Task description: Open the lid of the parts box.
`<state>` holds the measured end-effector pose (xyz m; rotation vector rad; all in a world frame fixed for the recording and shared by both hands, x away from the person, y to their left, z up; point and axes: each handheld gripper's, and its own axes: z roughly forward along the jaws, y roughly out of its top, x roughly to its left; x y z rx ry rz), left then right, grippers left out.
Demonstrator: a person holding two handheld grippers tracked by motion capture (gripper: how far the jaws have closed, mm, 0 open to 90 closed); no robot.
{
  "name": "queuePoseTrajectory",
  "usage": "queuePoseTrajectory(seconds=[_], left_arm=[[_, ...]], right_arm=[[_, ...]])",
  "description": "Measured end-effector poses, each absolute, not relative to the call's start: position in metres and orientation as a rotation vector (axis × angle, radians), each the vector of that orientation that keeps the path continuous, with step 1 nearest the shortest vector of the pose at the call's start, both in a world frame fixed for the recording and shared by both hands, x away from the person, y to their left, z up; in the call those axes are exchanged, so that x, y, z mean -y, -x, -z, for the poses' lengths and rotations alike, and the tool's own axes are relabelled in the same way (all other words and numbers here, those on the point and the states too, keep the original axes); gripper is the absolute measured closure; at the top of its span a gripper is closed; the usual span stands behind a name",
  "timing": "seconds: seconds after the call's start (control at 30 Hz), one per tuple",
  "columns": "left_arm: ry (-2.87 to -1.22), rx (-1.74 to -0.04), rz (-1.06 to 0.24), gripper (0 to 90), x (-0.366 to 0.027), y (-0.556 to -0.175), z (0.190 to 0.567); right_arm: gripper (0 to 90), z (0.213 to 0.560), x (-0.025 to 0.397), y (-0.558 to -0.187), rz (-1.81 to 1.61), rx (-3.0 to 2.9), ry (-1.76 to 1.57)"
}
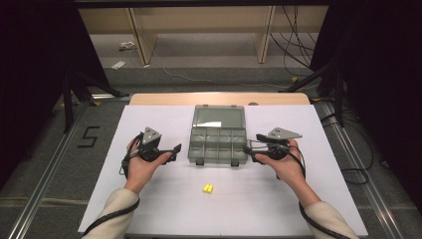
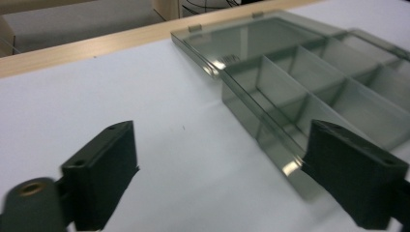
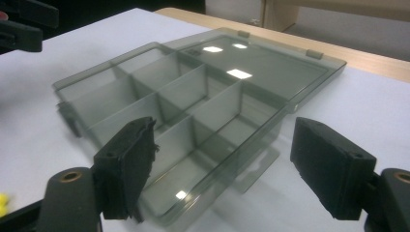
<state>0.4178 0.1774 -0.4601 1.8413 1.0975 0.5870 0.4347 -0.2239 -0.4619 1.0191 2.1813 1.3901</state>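
The smoky grey transparent plastic organiser box [image 1: 218, 139] lies in the middle of the white-covered table [image 1: 149, 199], a little toward the far edge, and its hinged lid [image 1: 219, 117] is already folded fully back and rests flat on the table behind the tray. All the small compartments that I can see are empty, so I judge that the opening is done and the filling has not started. The small yellow piece [image 1: 208, 188], maybe two little blocks side by side, waits alone on the table near the front edge, well apart from the box and between the two hands. The left claw [image 1: 171, 151] is held just beside the left wall of the box; its jaws are spread wide with nothing between them, and in the left gripper view one jaw stands in front of the near corner of the tray. The right claw [image 1: 249, 148] is at the right front corner of the box, also released, and in the right gripper view its jaws stand on both sides of that corner but I cannot say they touch it. What is left, I think, is to pick up the yellow piece, put it in a compartment and perhaps close the lid.
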Motion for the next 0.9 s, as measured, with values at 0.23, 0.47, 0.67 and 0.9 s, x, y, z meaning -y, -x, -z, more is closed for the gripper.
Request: queuePoseTrajectory(seconds=[0.23, 0.47, 0.67, 0.9], left_arm=[[-1.892, -1.035, -0.562, 3.8, -0.175, -0.382, 0.463], [-1.944, -0.988, -0.543, 0.0, -0.17, -0.353, 0.468], [-1.982, -0.958, -0.551, 0.0, -0.167, -0.337, 0.472], [-1.999, -0.939, -0.563, 0.0, -0.167, -0.336, 0.472]], right_arm=[[23.6, 0.464, 0.221, -0.408, -1.407, -2.221, -0.959], [23.3, 0.468, 0.214, -0.379, -1.431, -2.282, -0.899], [23.3, 0.473, 0.208, -0.365, -1.441, -2.321, -0.881], [23.6, 0.471, 0.202, -0.361, -1.45, -2.327, -0.852]])
